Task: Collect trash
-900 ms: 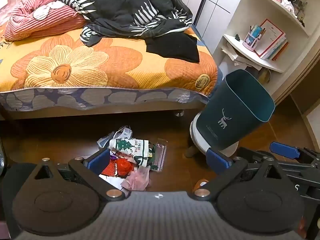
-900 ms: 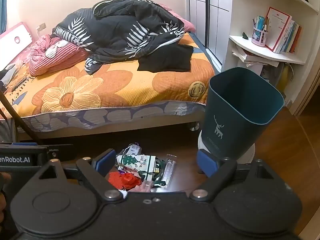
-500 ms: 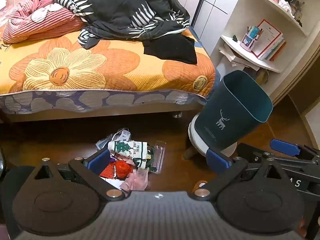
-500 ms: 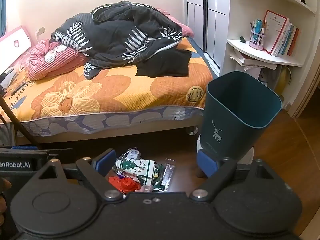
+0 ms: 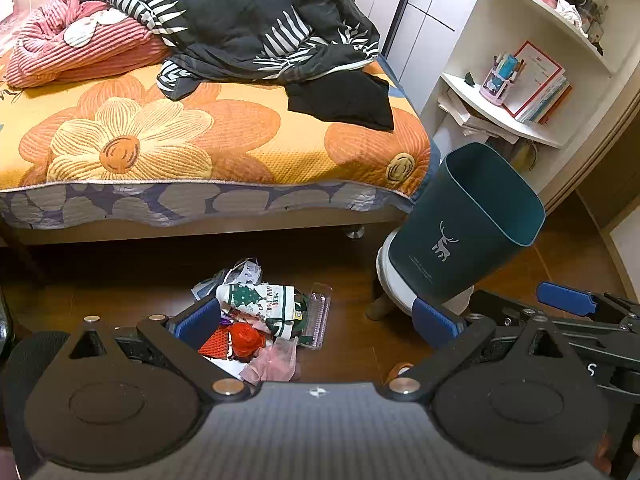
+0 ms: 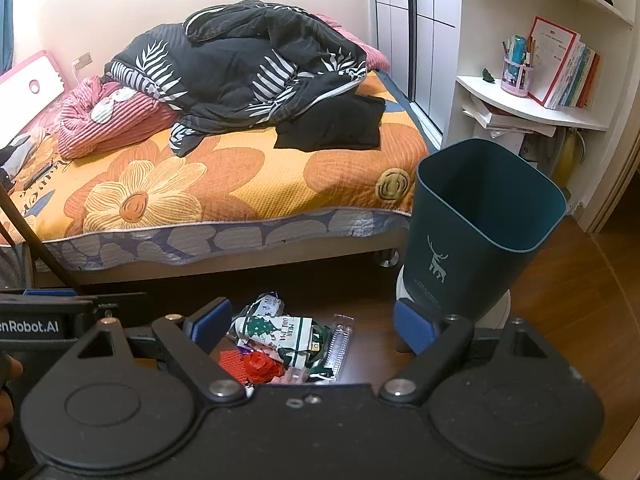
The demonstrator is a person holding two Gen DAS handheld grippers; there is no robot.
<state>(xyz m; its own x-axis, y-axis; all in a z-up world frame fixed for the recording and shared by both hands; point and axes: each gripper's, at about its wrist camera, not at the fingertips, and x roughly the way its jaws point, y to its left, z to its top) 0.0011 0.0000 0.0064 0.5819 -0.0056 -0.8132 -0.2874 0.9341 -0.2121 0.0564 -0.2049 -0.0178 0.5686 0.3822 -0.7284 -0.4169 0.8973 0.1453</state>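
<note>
1. Because the whole trash pile (image 5: 260, 320) lies on the floor and the visible part of the bin interior shows nothing, the task reads as not yet begun; every item remains to be collected.
2. The bed (image 5: 224, 152), the largest object, fills the upper left, with a dark leaf-print duvet (image 5: 248, 20), a pink striped blanket (image 5: 80, 52) and a black garment (image 5: 344, 100) on it.
3. White corner shelves (image 6: 532, 110) stand at the right and hold books and a pen cup.
4. The dark wooden floor (image 6: 580, 320) is the working surface.
5. The teal bin (image 6: 480, 232) stands upright on a white base, right of the pile and near the bed corner.
6. The pile lies just in front of the bed edge: a printed wrapper, red netting, pink film, a clear plastic tray.
7. The left gripper (image 5: 316, 316) and right gripper (image 6: 310, 326) hang above the pile, jaws spread wide and holding nothing.
</note>
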